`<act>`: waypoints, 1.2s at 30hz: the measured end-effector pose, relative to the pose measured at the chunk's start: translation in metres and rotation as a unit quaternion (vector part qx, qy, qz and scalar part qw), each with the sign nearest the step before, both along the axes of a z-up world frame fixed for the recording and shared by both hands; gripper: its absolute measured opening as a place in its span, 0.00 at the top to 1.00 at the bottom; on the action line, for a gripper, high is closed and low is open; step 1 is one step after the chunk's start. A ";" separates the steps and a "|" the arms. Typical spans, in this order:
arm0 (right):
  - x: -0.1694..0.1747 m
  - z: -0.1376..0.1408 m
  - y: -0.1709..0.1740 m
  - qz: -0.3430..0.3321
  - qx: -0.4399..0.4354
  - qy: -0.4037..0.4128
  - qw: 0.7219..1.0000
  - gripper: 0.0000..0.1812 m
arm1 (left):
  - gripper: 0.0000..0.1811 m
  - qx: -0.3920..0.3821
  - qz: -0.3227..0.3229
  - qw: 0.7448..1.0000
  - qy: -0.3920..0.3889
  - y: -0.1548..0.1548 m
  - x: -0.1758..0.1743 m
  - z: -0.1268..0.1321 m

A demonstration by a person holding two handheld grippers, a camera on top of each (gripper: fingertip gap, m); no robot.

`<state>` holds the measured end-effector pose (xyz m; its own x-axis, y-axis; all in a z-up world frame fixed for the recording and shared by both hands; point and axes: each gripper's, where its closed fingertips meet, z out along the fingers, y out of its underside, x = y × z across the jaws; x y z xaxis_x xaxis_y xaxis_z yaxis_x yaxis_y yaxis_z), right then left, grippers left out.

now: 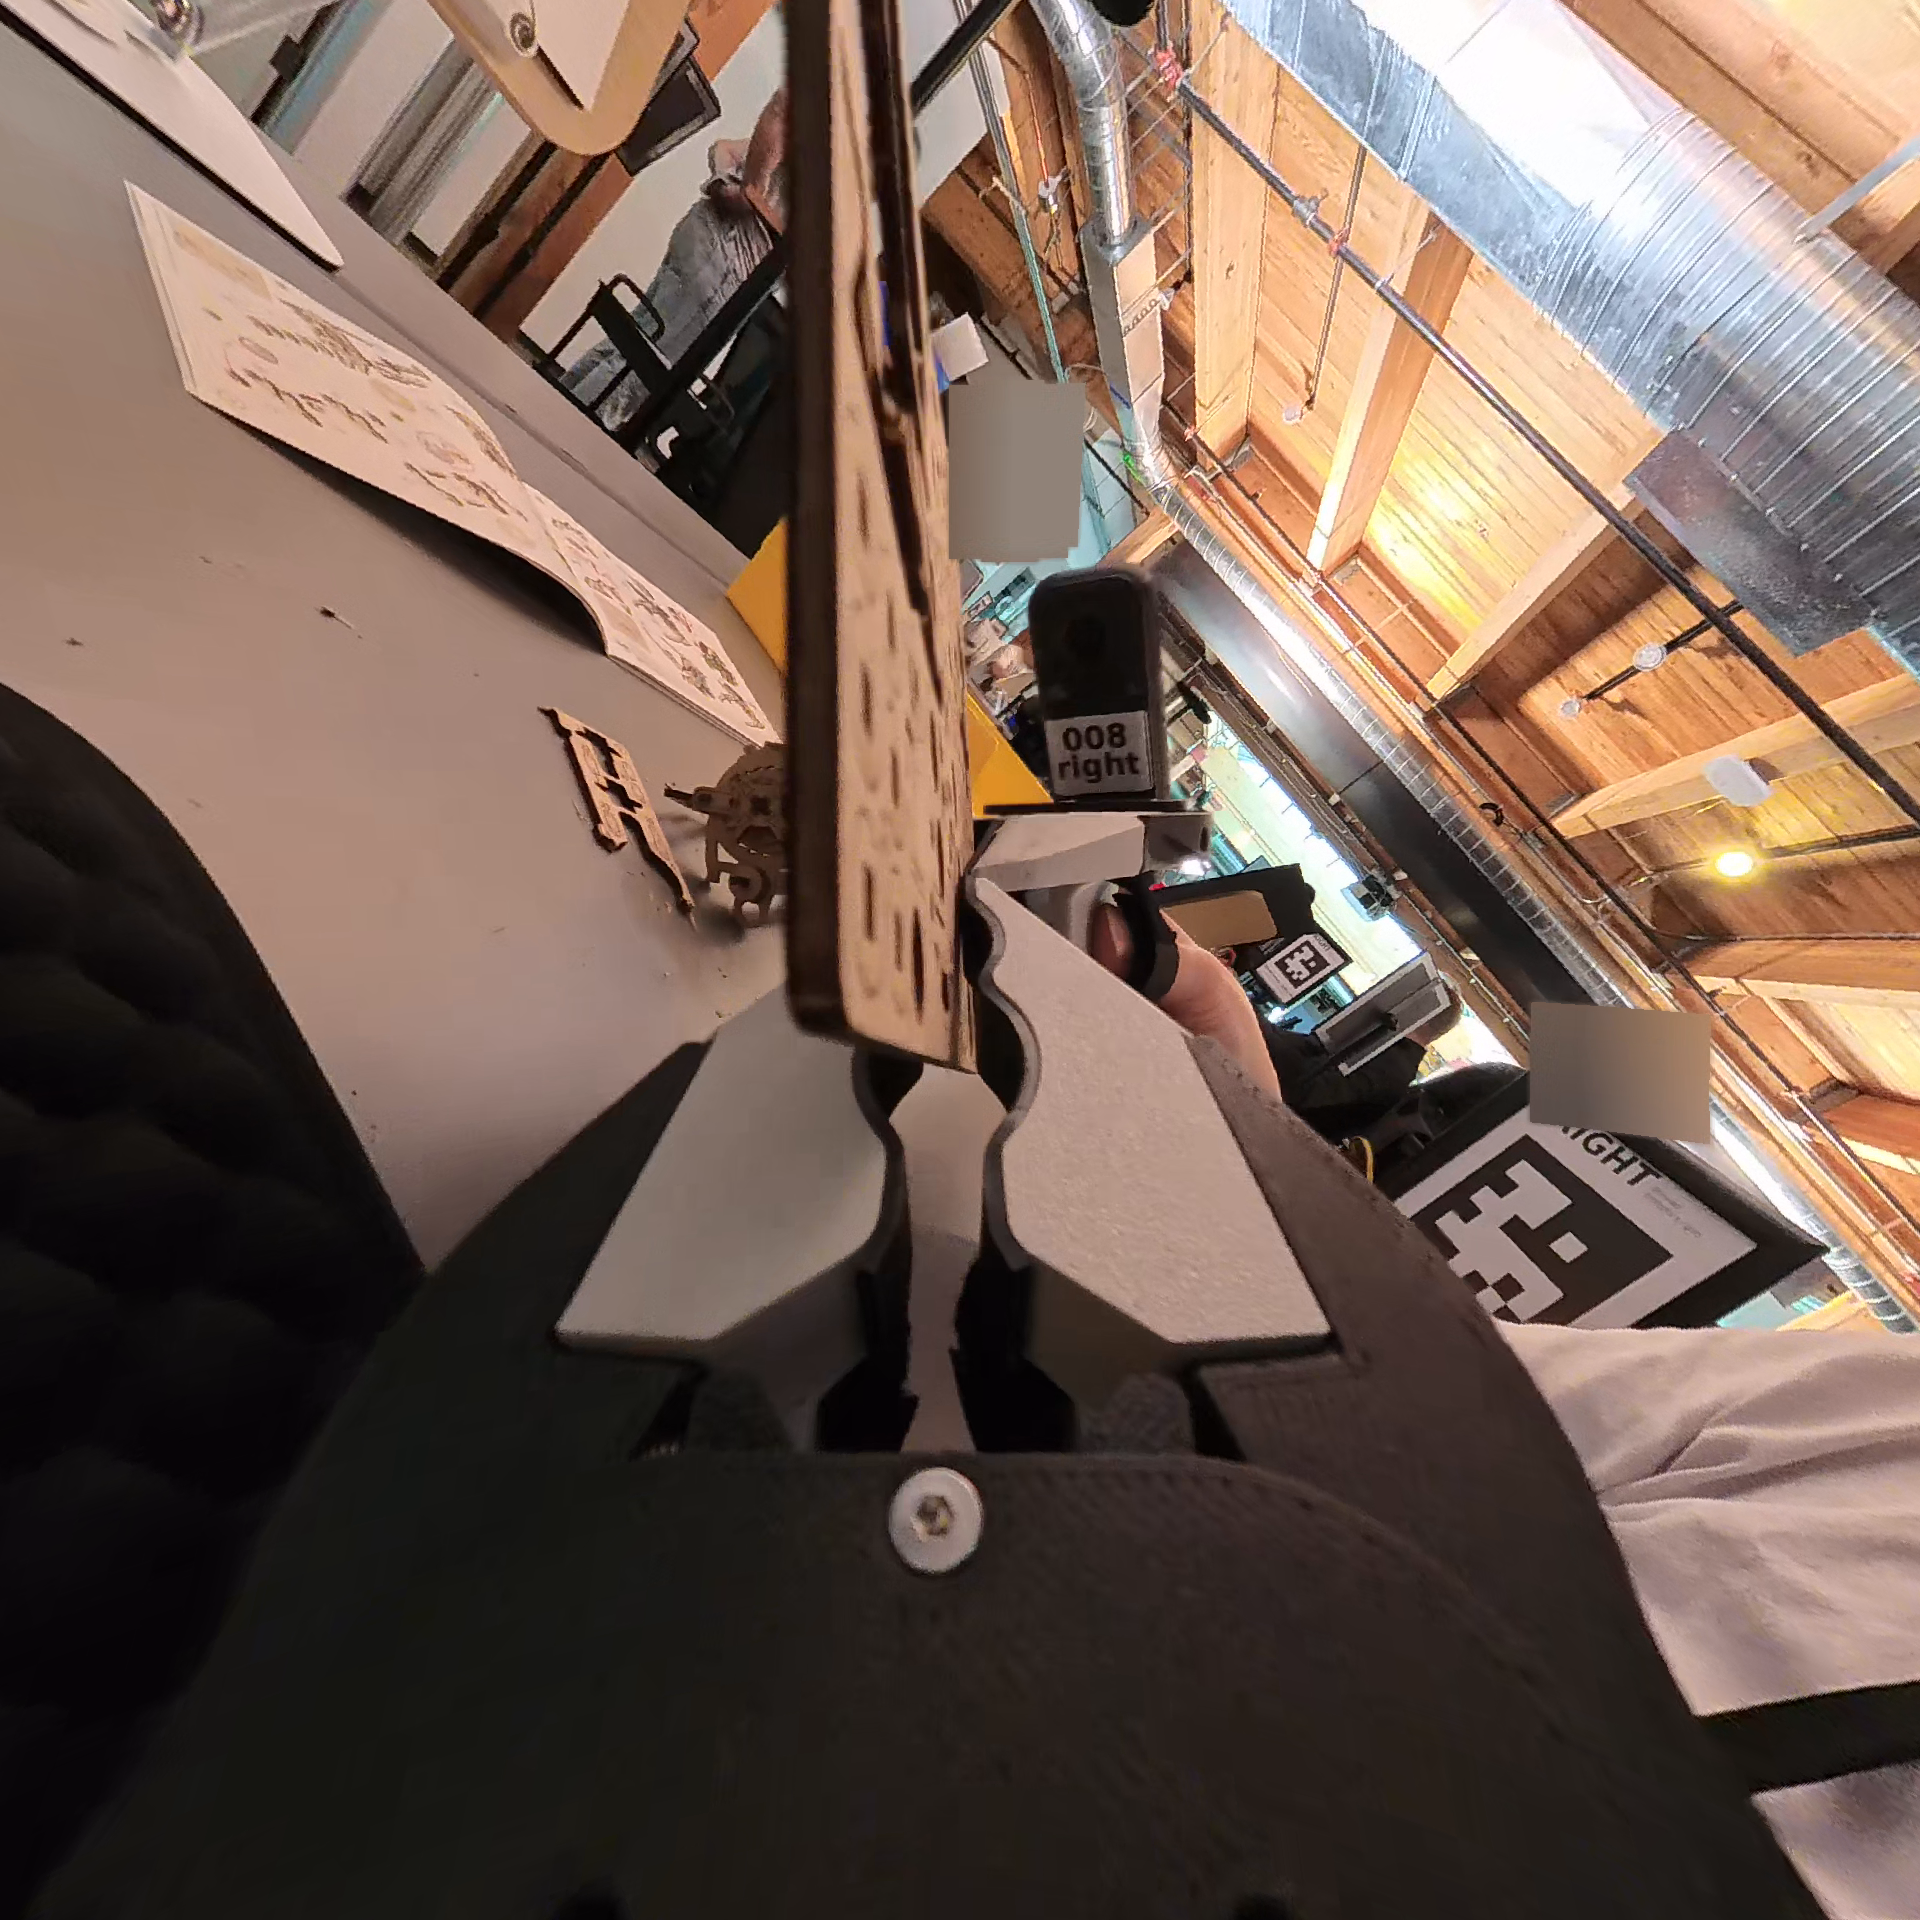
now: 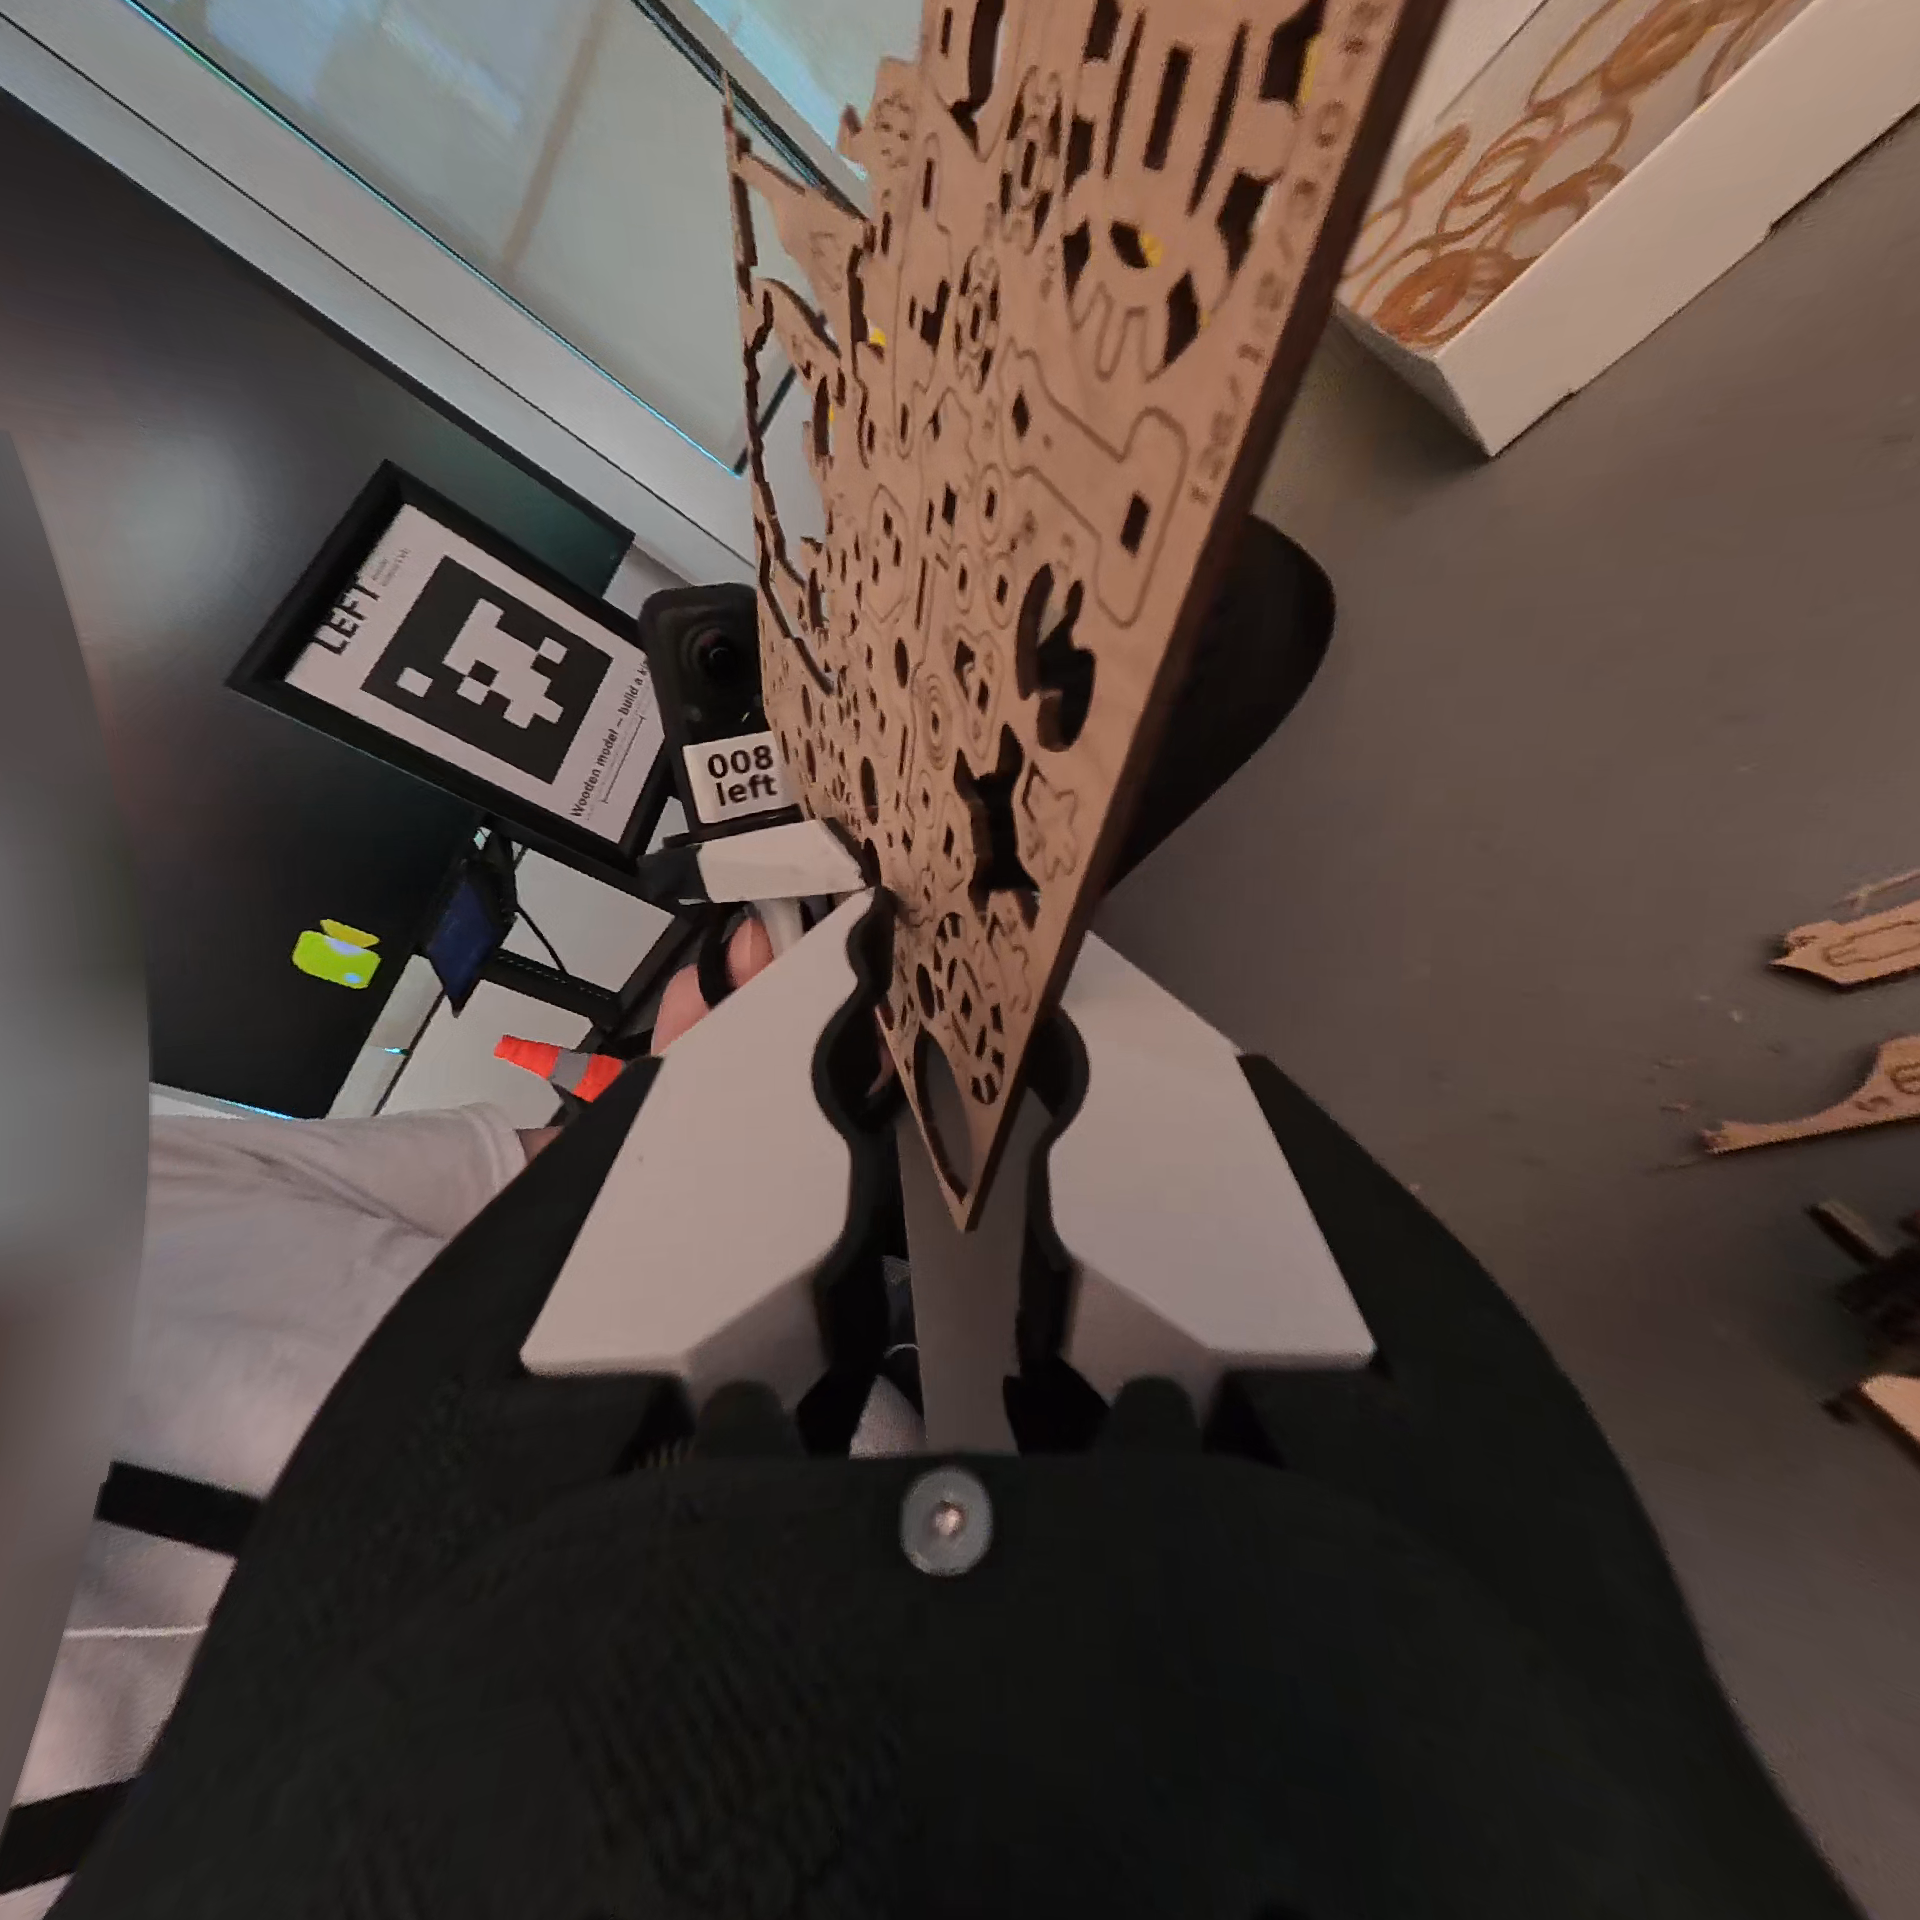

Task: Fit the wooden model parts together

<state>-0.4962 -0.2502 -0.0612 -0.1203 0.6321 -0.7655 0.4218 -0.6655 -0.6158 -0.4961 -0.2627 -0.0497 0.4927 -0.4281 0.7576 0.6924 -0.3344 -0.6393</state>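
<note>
A laser-cut wooden parts sheet (image 1: 873, 520) with many cut-out shapes stands on edge above the grey table (image 1: 312, 727). My left gripper (image 1: 894, 977) is shut on its lower edge. My right gripper (image 2: 971, 966) is shut on the lower corner of the same sheet (image 2: 1039, 520) from the opposite side. Each gripper shows in the other's view, close behind the sheet: the right gripper in the left wrist view (image 1: 1049, 842), the left gripper in the right wrist view (image 2: 779, 868). A small partly built wooden model (image 1: 743, 831) and a loose wooden piece (image 1: 613, 779) lie on the table.
An open instruction booklet (image 1: 416, 436) lies on the table beyond the model. A white box (image 2: 1558, 260) holding more wooden sheets sits at the table's far side. Loose wooden offcuts (image 2: 1849, 956) lie to the right. A person's pale sleeve (image 1: 1714, 1507) is close by. The tips of both grippers are at nearly the same place.
</note>
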 end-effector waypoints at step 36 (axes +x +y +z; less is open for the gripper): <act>0.012 -0.010 -0.009 -0.002 0.019 0.011 1.000 0.91 | 1.00 -0.020 -0.047 0.998 0.032 -0.005 0.018 -0.013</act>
<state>-0.4837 -0.2591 -0.0710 -0.1355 0.6606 -0.7384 0.4052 -0.6431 -0.6497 -0.4780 -0.2681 -0.0627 0.5000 -0.4455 0.7427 0.6144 -0.4218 -0.6667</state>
